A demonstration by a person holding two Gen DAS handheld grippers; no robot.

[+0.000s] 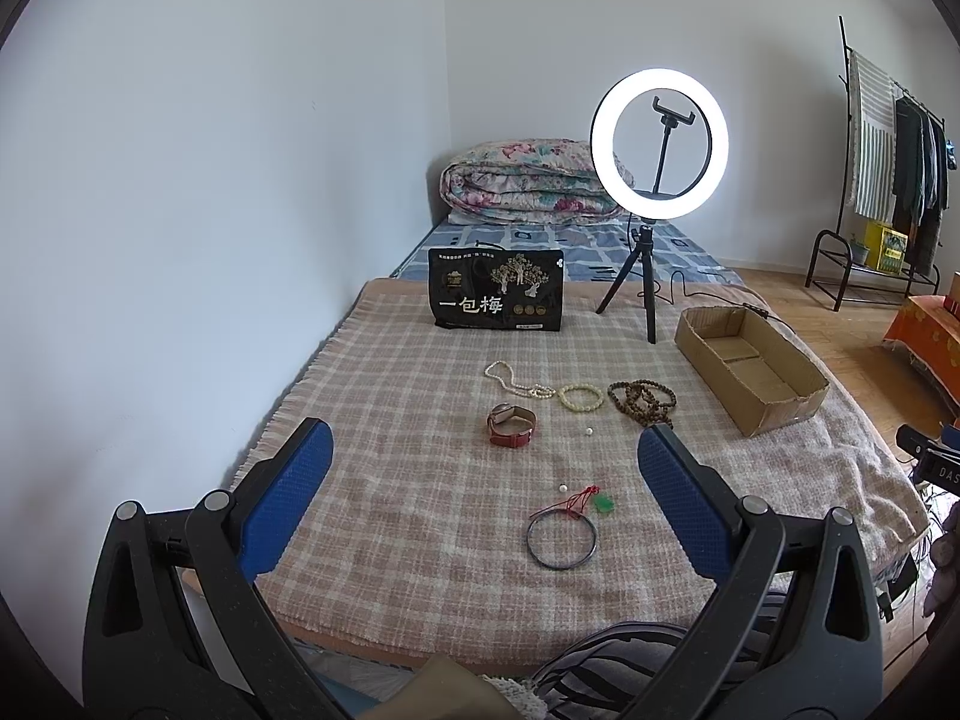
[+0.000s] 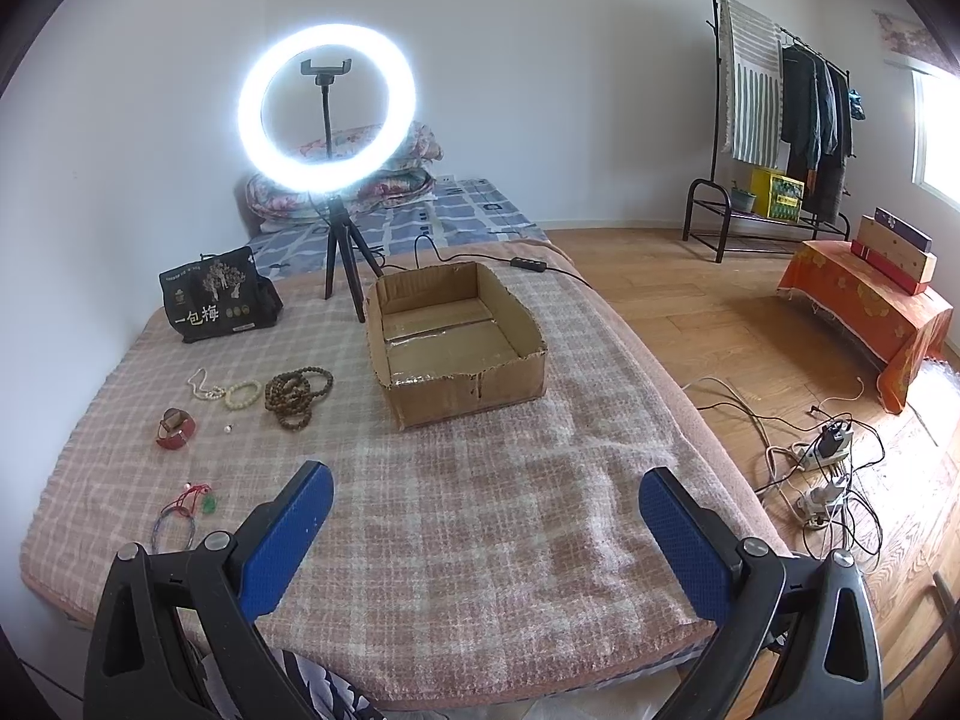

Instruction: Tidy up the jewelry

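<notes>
Both claws spread wide, empty, above the bed blanket [image 1: 390,480]. Left claw [image 1: 483,468]: dark bangle [image 1: 562,542] just ahead between its fingers, watch [image 1: 511,425] and bead bracelets [image 1: 641,399] beyond. Right claw [image 2: 486,510]: cardboard box [image 2: 456,342] ahead.

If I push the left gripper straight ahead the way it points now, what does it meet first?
Probably the blanket, near the red-strap watch. The left gripper is open and empty, angled down over the bed; the bangle lies nearer, below the line. Depth is uncertain.
</notes>
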